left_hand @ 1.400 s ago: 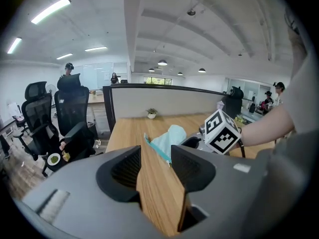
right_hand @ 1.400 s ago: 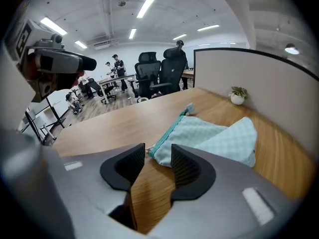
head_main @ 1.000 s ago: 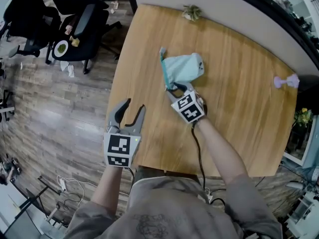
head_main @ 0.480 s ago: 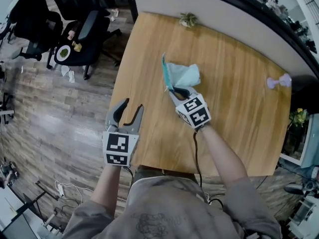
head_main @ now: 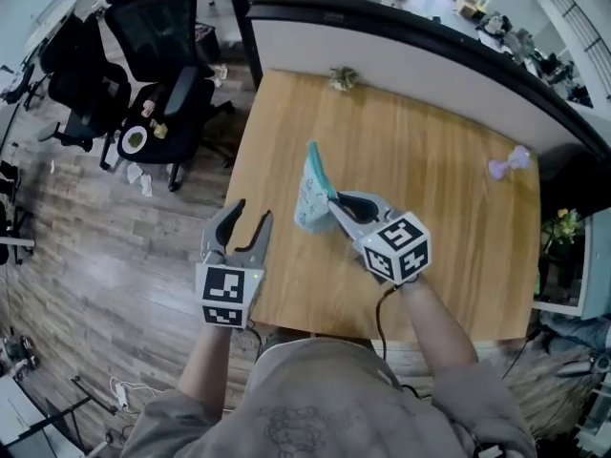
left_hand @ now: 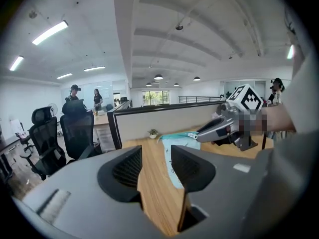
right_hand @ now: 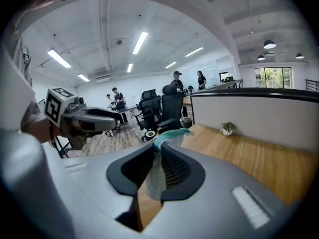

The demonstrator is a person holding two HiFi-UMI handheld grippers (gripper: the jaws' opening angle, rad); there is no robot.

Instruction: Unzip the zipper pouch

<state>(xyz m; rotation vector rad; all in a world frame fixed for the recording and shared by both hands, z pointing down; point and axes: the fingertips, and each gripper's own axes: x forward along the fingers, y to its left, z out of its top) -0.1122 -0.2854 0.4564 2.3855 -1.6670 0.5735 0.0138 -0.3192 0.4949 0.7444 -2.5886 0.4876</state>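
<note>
Left gripper (head_main: 252,213): jaws apart, empty, near table (head_main: 458,170) edge.
Right gripper (head_main: 336,201): jaws have just closed, pinching the pouch's top edge.
Zipper pouch (head_main: 310,194): dangling above the table.
Progress: picked up; zip looks shut, so unzipping likely remains.

The person wears a grey shirt (head_main: 315,404) with a faint line drawing printed on the chest and loose sleeves (head_main: 475,389) that end near the elbows. The left gripper (head_main: 250,214) and the right gripper (head_main: 334,201) have light grey shells, with curved jaws lined by black ribbed pads (left_hand: 130,167). Each carries a white cube (head_main: 227,294) printed with black square markers. A thin black cable (head_main: 380,318) runs from the right gripper along the forearm.
</note>
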